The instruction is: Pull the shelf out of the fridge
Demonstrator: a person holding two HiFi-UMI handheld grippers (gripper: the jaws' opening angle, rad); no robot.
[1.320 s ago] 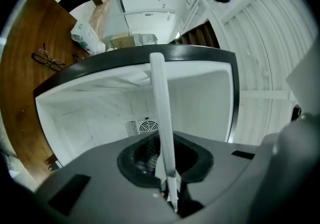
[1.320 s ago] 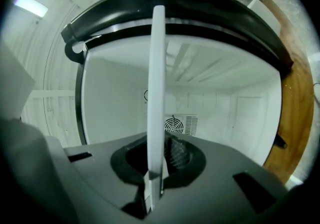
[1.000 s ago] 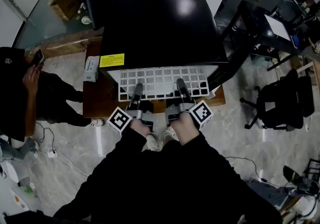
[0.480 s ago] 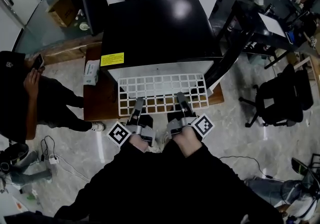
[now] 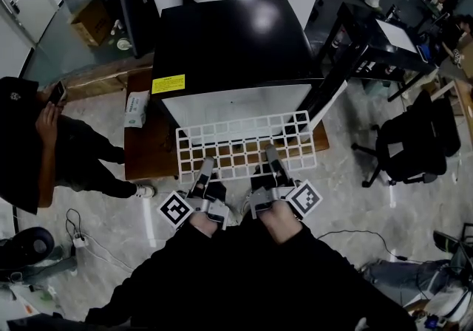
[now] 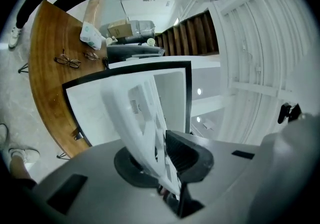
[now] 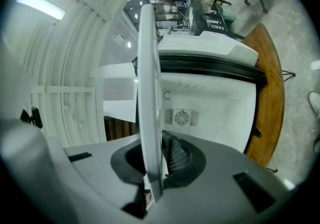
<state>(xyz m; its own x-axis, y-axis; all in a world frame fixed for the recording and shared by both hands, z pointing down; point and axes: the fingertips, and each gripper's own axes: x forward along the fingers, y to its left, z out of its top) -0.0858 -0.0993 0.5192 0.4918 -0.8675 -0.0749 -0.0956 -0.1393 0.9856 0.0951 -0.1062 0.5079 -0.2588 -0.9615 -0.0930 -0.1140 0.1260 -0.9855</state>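
A white wire-grid shelf (image 5: 244,146) sticks out of the small black fridge (image 5: 233,45), which stands on a wooden table (image 5: 144,152). My left gripper (image 5: 207,166) is shut on the shelf's front edge at the left. My right gripper (image 5: 270,154) is shut on the front edge at the right. In the left gripper view the shelf (image 6: 145,128) runs edge-on between the jaws towards the fridge's white interior (image 6: 95,103). The right gripper view shows the shelf (image 7: 149,113) as a thin vertical bar between the jaws, with the fridge interior (image 7: 210,113) beyond.
A person in black (image 5: 29,137) stands at the left holding a phone. A packet (image 5: 136,108) lies on the table left of the fridge, with glasses (image 6: 67,60) near it. The open fridge door (image 5: 327,104) hangs at the right. An office chair (image 5: 410,141) and a dark desk (image 5: 384,41) stand further right.
Both grippers have moved back towards me with the shelf in them. More of the grid now shows outside the fridge.
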